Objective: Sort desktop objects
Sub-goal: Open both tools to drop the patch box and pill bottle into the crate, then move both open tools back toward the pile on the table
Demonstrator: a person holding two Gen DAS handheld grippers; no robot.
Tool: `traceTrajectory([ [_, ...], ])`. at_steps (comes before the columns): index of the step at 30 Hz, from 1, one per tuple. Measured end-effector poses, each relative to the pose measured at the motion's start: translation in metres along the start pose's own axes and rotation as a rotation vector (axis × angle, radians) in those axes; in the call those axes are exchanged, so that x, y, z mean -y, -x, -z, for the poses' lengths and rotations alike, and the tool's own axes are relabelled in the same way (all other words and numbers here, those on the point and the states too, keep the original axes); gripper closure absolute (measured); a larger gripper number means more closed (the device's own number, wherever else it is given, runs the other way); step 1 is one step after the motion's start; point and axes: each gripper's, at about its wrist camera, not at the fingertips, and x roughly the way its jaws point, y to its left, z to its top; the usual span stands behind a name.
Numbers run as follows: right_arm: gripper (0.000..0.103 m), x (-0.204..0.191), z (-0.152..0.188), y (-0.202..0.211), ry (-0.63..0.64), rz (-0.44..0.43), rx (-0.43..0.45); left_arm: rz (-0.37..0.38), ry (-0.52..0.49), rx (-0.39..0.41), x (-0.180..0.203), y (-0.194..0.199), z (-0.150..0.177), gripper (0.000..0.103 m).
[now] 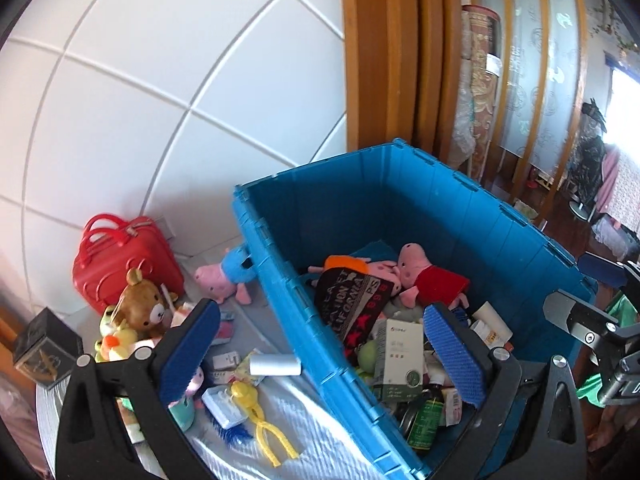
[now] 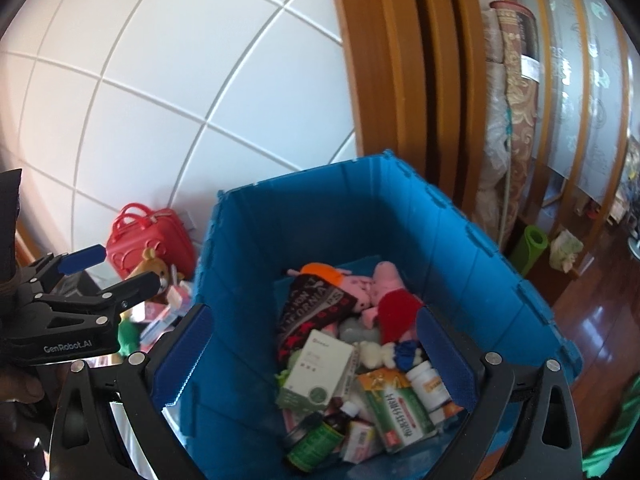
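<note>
A blue plastic crate holds pink pig plush toys, a black printed cloth, medicine boxes and bottles. My left gripper is open and empty, straddling the crate's left wall. My right gripper is open and empty above the crate's contents. The left gripper also shows in the right wrist view, open, left of the crate.
On the table left of the crate lie a red case, a brown bear plush, a pink pig plush, a white roll, a yellow clip toy and small boxes. A wooden door frame stands behind.
</note>
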Motion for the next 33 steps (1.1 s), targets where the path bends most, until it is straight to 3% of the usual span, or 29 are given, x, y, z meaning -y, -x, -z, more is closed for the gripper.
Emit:
traceTrajectory([
  [19,0.0,-0.109,0.022,0.007,0.13,-0.109,-0.054,-0.17,0.139,0.01,-0.093,0.072,0.062,0.0],
  [33,0.0,-0.15,0.037,0.02,0.18,-0.121,-0.074,-0.239,0.228,-0.049,-0.14,0.098,0.117,0.0],
])
